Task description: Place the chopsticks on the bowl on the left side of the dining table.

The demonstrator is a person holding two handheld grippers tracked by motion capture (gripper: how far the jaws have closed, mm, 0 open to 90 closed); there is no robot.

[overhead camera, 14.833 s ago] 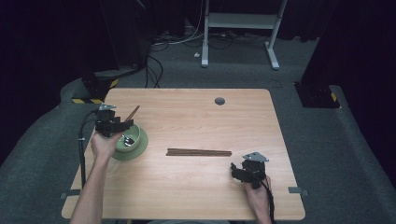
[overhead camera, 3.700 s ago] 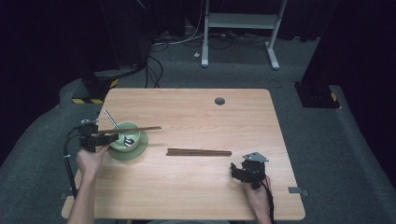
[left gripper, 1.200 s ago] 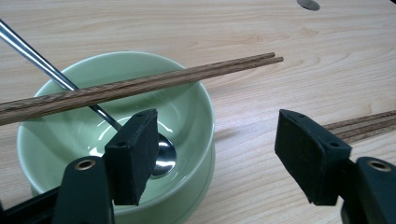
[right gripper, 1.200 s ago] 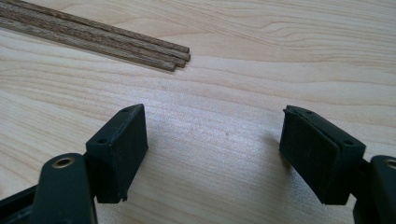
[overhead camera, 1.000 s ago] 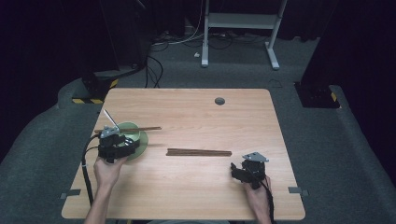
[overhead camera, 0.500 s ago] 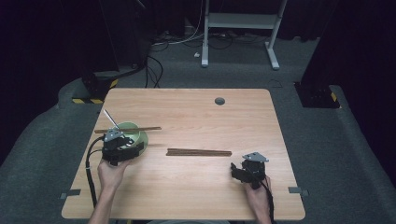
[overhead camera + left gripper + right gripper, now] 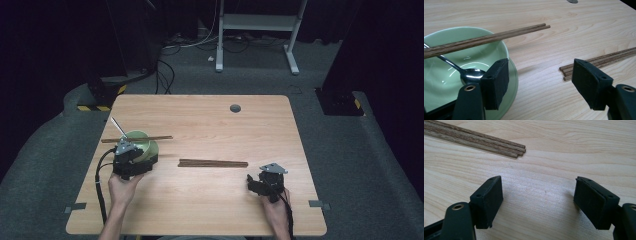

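Observation:
A pale green bowl sits at the table's left with a metal spoon in it. A pair of brown chopsticks lies across the bowl's rim. More chopsticks lie bundled flat at mid-table. My left gripper is open at the bowl's near right edge, one jaw over the rim, nothing between its jaws. My right gripper rests open on bare wood, to the right of the bundle and nearer the front edge.
The wooden table has a round grommet hole near its far edge. Cables trail from both grippers toward the front edge. Dark floor, a white stand and black equipment surround the table.
The left hand has drawn back from the bowl's left side and come to rest at its near right edge. The chopstick pair now lies across the bowl. The right gripper has not moved.

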